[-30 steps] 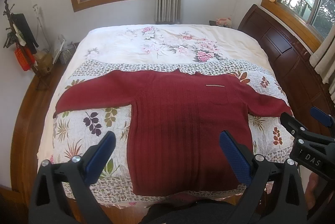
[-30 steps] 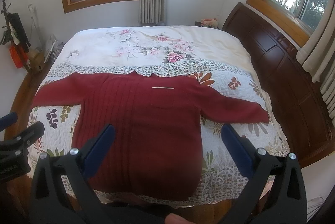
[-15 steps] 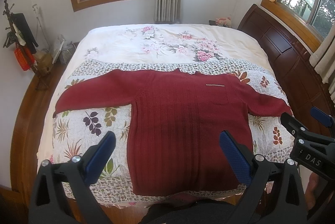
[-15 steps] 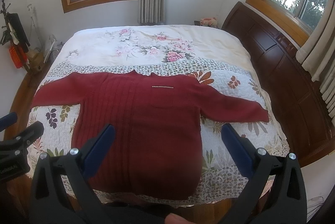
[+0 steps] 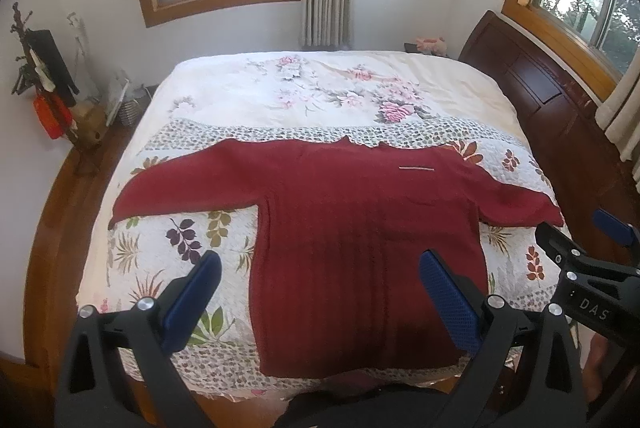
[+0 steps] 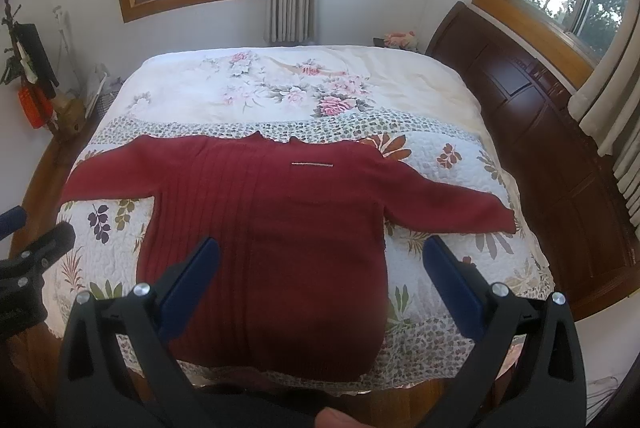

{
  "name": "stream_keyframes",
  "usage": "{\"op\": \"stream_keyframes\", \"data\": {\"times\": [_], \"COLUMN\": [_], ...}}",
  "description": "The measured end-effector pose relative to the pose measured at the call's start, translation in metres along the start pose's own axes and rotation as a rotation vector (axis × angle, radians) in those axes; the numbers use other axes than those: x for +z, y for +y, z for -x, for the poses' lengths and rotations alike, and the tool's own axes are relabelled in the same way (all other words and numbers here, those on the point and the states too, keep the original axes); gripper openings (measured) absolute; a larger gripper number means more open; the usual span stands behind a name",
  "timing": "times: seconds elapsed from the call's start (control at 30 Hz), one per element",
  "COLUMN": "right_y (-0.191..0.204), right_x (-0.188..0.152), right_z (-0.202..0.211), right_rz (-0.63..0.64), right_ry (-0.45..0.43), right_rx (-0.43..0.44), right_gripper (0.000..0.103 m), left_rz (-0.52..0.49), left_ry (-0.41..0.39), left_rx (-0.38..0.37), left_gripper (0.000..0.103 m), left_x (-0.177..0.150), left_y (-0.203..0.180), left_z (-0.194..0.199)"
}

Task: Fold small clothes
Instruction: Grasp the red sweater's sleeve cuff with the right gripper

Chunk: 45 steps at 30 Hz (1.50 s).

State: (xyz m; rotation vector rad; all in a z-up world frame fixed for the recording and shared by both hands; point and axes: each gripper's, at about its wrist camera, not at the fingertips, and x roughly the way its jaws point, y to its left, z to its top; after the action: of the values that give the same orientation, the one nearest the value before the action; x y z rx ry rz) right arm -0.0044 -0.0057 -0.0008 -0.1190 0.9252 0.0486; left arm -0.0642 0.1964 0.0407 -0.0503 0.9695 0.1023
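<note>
A dark red knit sweater [image 5: 360, 228] [image 6: 272, 236] lies flat on the bed, hem toward me and both sleeves spread to the sides. A thin pale strip [image 5: 416, 169] sits near its collar. My left gripper [image 5: 320, 268] hovers open above the hem, blue pads wide apart and holding nothing. My right gripper [image 6: 320, 260] is likewise open and held above the sweater's lower right part. Each gripper shows at the edge of the other's view, the right gripper [image 5: 576, 268] and the left gripper [image 6: 36, 256].
The bed wears a floral quilt [image 5: 320, 96] [image 6: 280, 88]. A dark wooden headboard [image 5: 560, 100] runs along the right side. A stand with hanging items [image 5: 48, 100] and a basket [image 5: 128, 104] sit on the floor at left. Curtained windows lie beyond.
</note>
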Motion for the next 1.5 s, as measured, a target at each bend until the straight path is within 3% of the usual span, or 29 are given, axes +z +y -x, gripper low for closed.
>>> {"op": "stream_keyframes", "data": {"times": [0.73, 0.87, 0.93, 1.03, 1.1, 1.17, 1.27, 1.33, 1.4, 1.47, 1.5], "right_y": [-0.002, -0.024, -0.051, -0.099, -0.136, -0.173, -0.266, -0.309, -0.356, -0.392, -0.416], "right_x": [0.010, 0.012, 0.010, 0.008, 0.007, 0.003, -0.018, -0.033, -0.051, -0.067, -0.079], "right_z": [-0.024, -0.049, -0.068, -0.098, -0.120, -0.138, -0.169, -0.185, -0.205, -0.224, -0.239], "right_rz": [-0.013, -0.045, -0.125, -0.236, -0.276, -0.340, -0.593, -0.737, -0.869, -0.994, -1.096], "right_ry": [0.026, 0.004, 0.011, 0.039, 0.050, 0.063, 0.069, 0.074, 0.084, 0.085, 0.076], "right_rx": [-0.024, 0.019, 0.055, 0.051, -0.014, -0.041, 0.003, 0.059, 0.105, 0.187, 0.235], "right_gripper": [0.101, 0.101, 0.101, 0.101, 0.101, 0.100, 0.100, 0.091, 0.067, 0.056, 0.056], "left_rz": [-0.014, -0.143, -0.244, -0.309, -0.289, -0.204, -0.128, -0.095, -0.075, -0.087, -0.093], "left_ry": [-0.006, -0.108, -0.111, -0.063, -0.017, 0.083, 0.130, 0.151, 0.155, 0.147, 0.147], "left_rx": [0.022, -0.134, -0.105, -0.188, -0.204, -0.241, -0.298, -0.307, -0.331, -0.321, -0.311], "left_gripper": [0.099, 0.100, 0.100, 0.100, 0.100, 0.099, 0.099, 0.099, 0.099, 0.099, 0.099], "left_x": [0.010, 0.000, -0.005, -0.009, -0.008, -0.001, 0.005, 0.009, 0.010, 0.008, 0.006], "left_y": [0.004, -0.002, -0.016, -0.034, -0.043, -0.049, -0.053, -0.056, -0.059, -0.064, -0.067], "left_z": [-0.020, -0.046, -0.068, -0.099, -0.115, -0.141, -0.162, -0.170, -0.173, -0.172, -0.173]}}
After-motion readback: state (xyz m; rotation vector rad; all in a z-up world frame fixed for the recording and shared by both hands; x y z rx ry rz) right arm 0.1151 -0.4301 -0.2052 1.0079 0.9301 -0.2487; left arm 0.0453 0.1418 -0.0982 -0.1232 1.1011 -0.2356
